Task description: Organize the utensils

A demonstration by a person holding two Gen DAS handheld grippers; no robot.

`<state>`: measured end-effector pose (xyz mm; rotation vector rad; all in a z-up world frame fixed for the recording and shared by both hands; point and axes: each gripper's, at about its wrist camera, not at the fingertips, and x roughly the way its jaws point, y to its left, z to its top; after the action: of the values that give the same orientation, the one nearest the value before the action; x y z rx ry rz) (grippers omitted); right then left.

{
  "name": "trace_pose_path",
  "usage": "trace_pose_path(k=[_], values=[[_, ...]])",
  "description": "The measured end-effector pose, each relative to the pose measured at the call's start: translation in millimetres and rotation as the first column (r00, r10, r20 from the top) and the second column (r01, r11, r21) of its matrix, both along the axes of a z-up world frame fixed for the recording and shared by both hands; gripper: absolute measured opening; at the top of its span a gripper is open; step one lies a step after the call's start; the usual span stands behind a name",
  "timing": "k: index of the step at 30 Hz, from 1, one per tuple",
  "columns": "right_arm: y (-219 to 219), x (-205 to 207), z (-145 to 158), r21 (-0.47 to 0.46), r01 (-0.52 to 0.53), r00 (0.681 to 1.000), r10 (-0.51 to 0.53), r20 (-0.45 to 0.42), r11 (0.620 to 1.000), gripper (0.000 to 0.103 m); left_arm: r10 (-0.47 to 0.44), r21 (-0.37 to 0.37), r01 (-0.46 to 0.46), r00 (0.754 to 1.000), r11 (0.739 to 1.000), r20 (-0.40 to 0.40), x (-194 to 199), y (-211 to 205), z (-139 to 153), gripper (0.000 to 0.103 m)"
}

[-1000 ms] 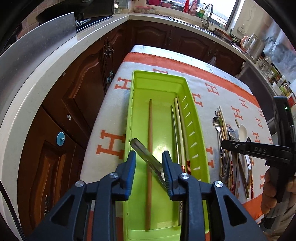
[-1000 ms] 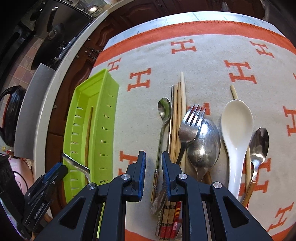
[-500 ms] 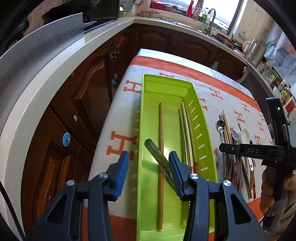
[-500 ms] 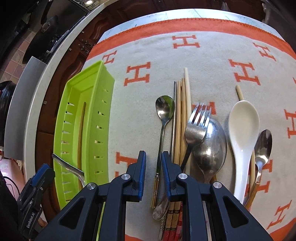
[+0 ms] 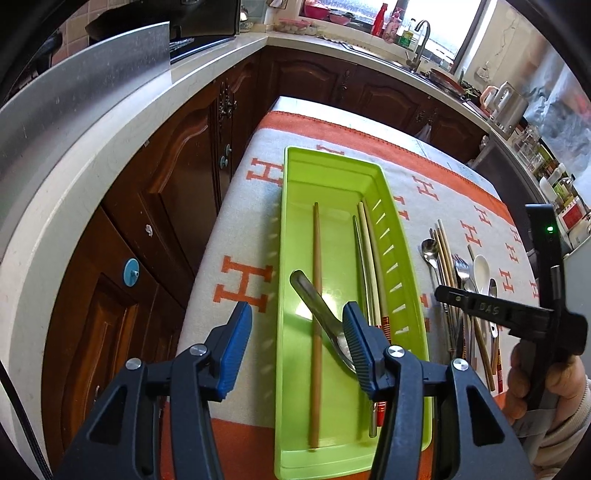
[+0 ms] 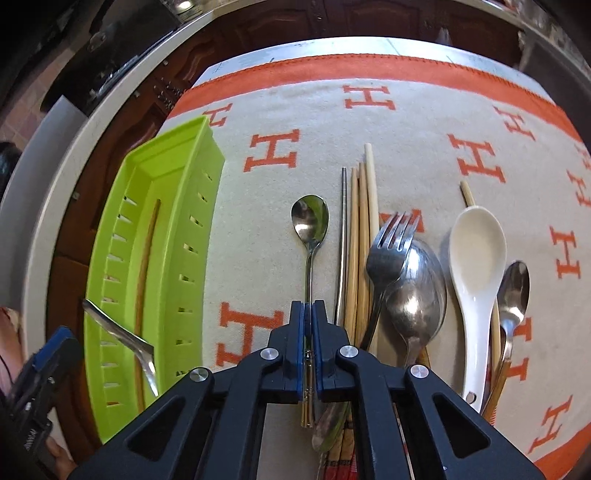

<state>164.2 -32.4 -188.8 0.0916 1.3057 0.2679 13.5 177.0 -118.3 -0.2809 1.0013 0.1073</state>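
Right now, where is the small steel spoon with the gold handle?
In the right wrist view, the small steel spoon lies on the blanket, between the green tray and the chopstick bundle, its handle pinched in the right claw.

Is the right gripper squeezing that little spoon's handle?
Touching. The right wrist view shows the right gripper with its fingers just closed tight on the small spoon, whose thin handle runs between them.

Both views bright, daylit; window (image 5: 439, 22) at far end blown out white. Strong fisheye: counter edges bow, corners vignette to black. Specular glare on large spoon bowl (image 6: 417, 291) and green tray (image 5: 295, 221) floor. Shadows soft. Mild blur at the frame's lower left in right view.
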Motion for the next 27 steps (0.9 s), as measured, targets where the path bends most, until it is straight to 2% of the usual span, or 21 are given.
trace_pose_path(k=[4,7,11,15,23,27], values=[[-15,-6,14,0.077,0.036,0.999,-0.035,-0.012,0.996,0.003,-0.002,0.020,0.002,1.000,1.000,0.010,-2,-1,3,0.058],[-22,-15,31,0.134,0.045,0.999,-0.043,-0.016,0.990,0.003,-0.006,0.036,0.005,1.000,0.999,0.015,-3,-2,5,0.059],[-16,-30,59,0.210,0.010,1.000,-0.009,-0.007,0.978,0.002,0.005,0.051,-0.005,1.000,0.999,0.006,-3,0,4,0.069],[5,-40,80,0.257,-0.035,0.999,0.032,0.012,0.966,0.002,0.034,0.050,-0.033,0.999,0.998,-0.007,-3,7,3,0.071],[73,-46,91,0.227,-0.161,0.987,0.158,0.033,0.961,0.002,0.083,0.064,-0.082,0.997,0.995,-0.011,-5,20,5,0.071],[91,-54,93,0.213,-0.221,0.975,0.217,0.044,0.952,0.004,0.092,0.075,-0.091,0.996,0.993,-0.008,-7,20,7,0.071]])
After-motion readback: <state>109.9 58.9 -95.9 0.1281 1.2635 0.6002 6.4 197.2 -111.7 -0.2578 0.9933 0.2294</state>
